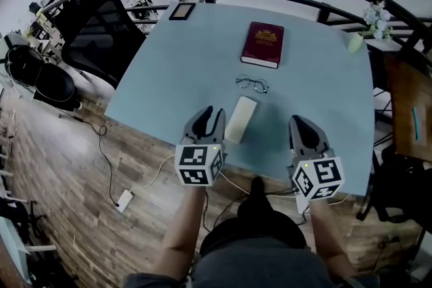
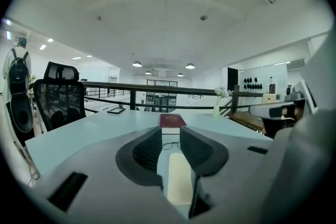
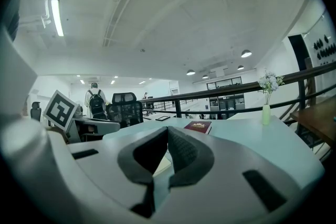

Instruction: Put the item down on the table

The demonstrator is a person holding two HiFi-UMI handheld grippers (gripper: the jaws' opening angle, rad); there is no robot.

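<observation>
The pale case [image 1: 241, 119] is lying on the table [image 1: 324, 77], seemingly just below the left gripper's [image 1: 211, 112] narrowly parted jaws, which are pinching nothing. The right gripper [image 3: 167, 132] is showing closed, empty jaws. Placing seems done, so the next move is calling for a straight retreat without nudging the case.

my left gripper [image 1: 210, 112]: held low, pointing forward, jaws a narrow gap apart, nothing pinched | my right gripper [image 1: 302, 122]: level with the left one and well apart on its right, jaw tips together, empty | left forearm [image 1: 181, 226] and right forearm [image 1: 325, 234]: bare, reaching forward behind the grippers
</observation>
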